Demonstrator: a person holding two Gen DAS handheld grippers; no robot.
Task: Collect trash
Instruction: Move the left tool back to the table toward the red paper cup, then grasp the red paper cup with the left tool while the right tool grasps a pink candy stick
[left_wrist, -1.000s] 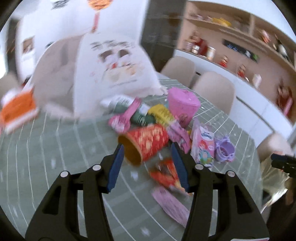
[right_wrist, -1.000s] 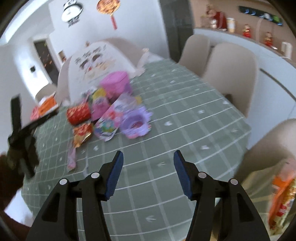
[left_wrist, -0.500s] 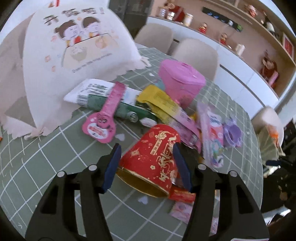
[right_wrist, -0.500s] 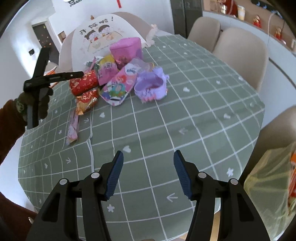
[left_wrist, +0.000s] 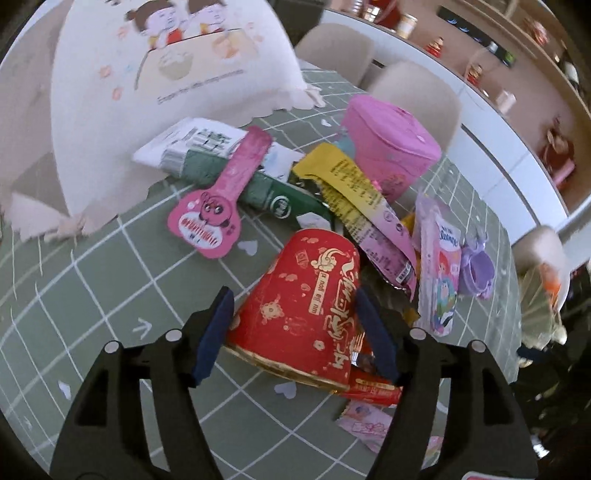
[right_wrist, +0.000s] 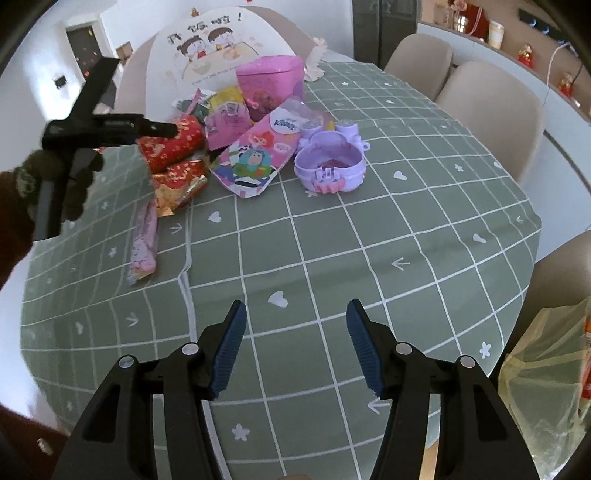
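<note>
Left wrist view, bottom centre: left gripper (left_wrist: 295, 336) spread wide, its fingers (left_wrist: 216, 334) straddling the red paper cup (left_wrist: 306, 314) without clamping it; whether the pads touch the cup wall I cannot tell. Cup lies on its side on the green checked bench (left_wrist: 110, 280), open rim toward the camera, just under frame centre. Risk one: a thin cup squeezed near the rim would likely crumple or squirt out forward. Risk two: the red foil wrapper (left_wrist: 373, 384) sits tucked under the cup's lower right edge, and the right-hand finger is close above it, so closing could pinch the wrapper too or drag it off. Behind the cup, mid-frame, the yellow wrapper (left_wrist: 347, 184) and pink tag-shaped wrapper (left_wrist: 214, 210) overlap the pile; lifting may tug them. Farther, upper right of centre, pink tub (left_wrist: 391, 147). Right wrist view, bottom: right gripper (right_wrist: 295, 347) released, empty, over bare cloth, well apart from the pile. Plastic bag (right_wrist: 546, 384) at lower right edge, seemingly off the bench; the carry across could spill loose pieces.
</note>
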